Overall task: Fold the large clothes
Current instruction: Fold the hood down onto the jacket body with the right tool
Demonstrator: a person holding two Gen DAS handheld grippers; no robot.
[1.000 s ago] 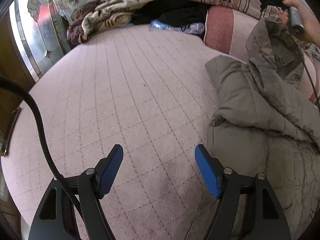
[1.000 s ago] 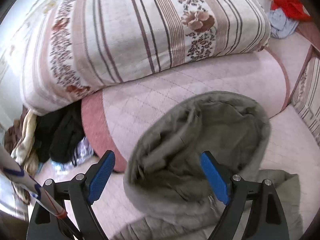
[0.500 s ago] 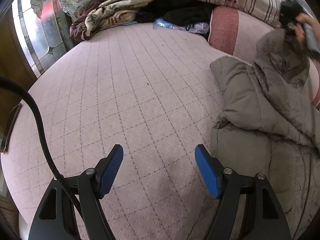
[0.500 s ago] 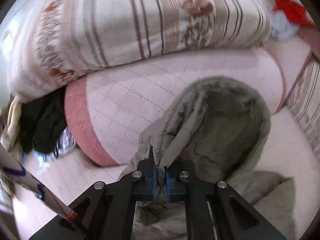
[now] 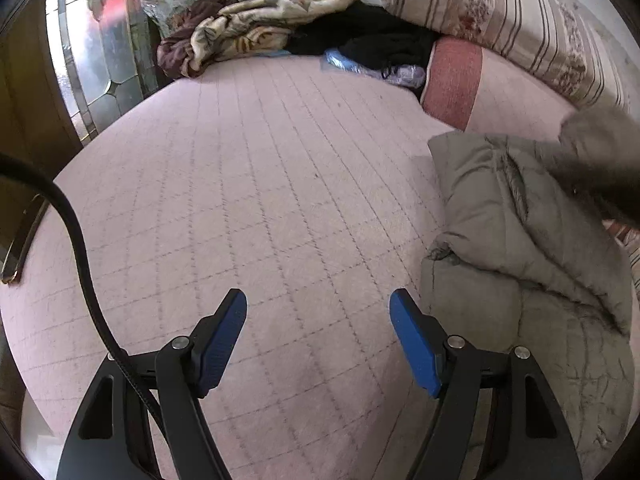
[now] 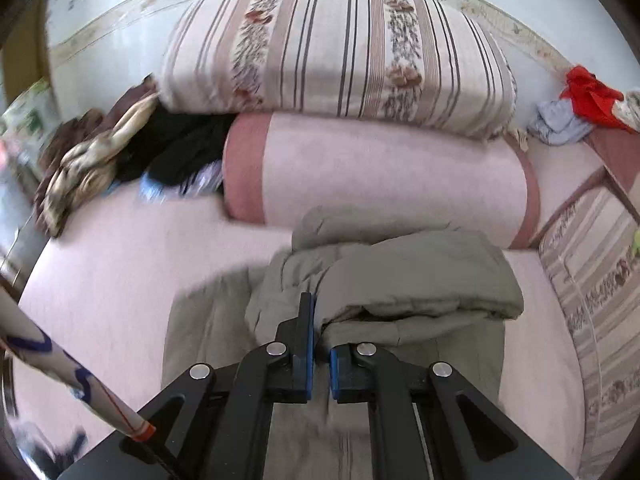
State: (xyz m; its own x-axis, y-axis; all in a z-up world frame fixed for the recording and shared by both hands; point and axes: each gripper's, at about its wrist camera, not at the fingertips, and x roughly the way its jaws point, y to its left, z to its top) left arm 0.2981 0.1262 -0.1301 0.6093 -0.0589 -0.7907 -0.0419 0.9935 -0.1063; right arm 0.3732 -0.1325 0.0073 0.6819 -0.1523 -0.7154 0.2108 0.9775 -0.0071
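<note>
Now the right gripper (image 6: 318, 344) stands with its jaws pressed together on a fold of the grey padded coat (image 6: 404, 280); a second ago they stood spread around the hood, with nothing pinched. In the right wrist view the fold taken up, which appears to be the hood, lies doubled over the coat's body, where earlier it stood upright against the pink bolster (image 6: 380, 168). The coat itself lies on the pink quilted bed cover (image 5: 248, 200), just in front of that bolster, its upper edge close to or touching it; which, cannot be told.

Left gripper (image 5: 316, 336): jaws spread wide, nothing between them, hovering over bare bed cover on the side of the coat away from the bolster's far end. Its blue pads (image 5: 416, 344) are clear of the cloth, though the coat's near edge sits just beside the right-hand pad.

Assessment: the first fold, hood onto body, seems to be under way and not yet released. The sleeves and the long sides remain unfolded, so the task stands at an early stage. The striped quilt (image 6: 340, 48) on top of the bolster is not involved.
</note>
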